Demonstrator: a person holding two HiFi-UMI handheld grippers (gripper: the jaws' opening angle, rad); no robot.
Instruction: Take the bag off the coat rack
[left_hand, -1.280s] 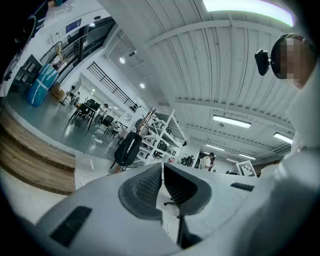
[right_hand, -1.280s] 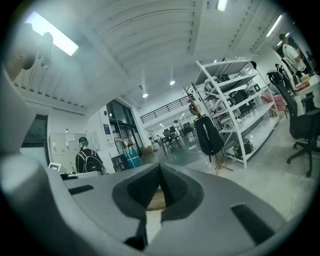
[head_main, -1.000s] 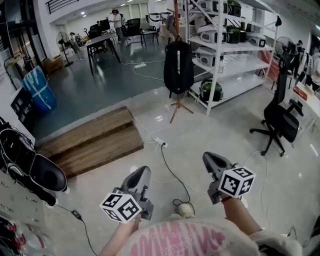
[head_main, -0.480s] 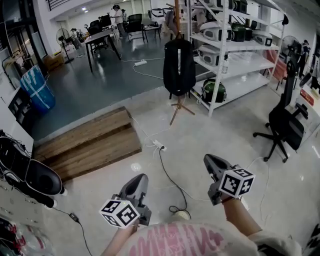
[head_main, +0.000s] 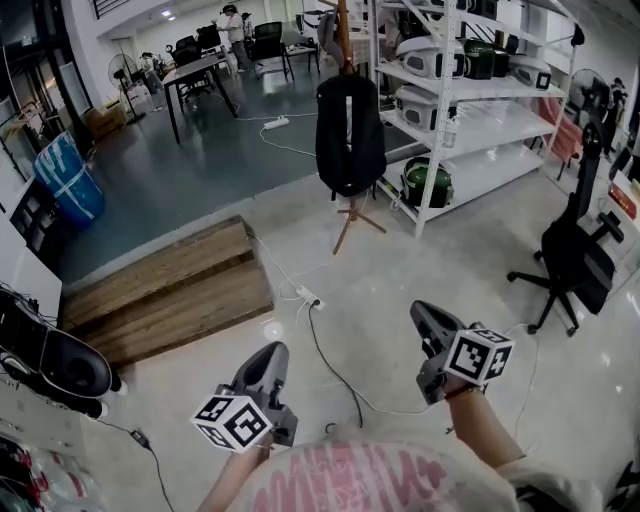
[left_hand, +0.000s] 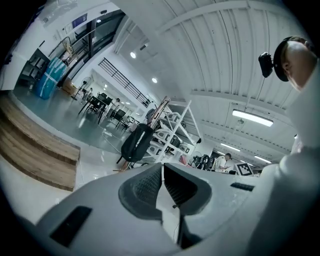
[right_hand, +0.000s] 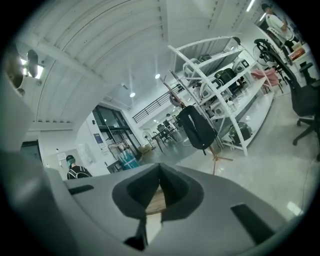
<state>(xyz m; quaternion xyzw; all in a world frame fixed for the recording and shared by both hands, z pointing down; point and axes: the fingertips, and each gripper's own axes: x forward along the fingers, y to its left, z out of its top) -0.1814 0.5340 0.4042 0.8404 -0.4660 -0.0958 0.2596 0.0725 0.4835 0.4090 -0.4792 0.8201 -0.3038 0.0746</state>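
A black backpack (head_main: 349, 134) hangs on a wooden coat rack (head_main: 343, 40) well ahead of me, beside the white shelving. It also shows far off in the left gripper view as a black backpack (left_hand: 136, 142) and in the right gripper view as a black backpack (right_hand: 196, 128). My left gripper (head_main: 270, 357) is low at the front left, jaws shut and empty. My right gripper (head_main: 428, 318) is at the front right, also shut with nothing held. Both are far short of the bag.
White shelving (head_main: 470, 95) with helmets stands right of the rack. A black office chair (head_main: 575, 250) is at right. A wooden ramp (head_main: 165, 290) lies left. A white power strip and cables (head_main: 310, 298) trail across the floor between me and the rack.
The view has advanced toward the rack; the backpack appears slightly nearer and further left. Both grippers stay shut and keep their places in front of me.
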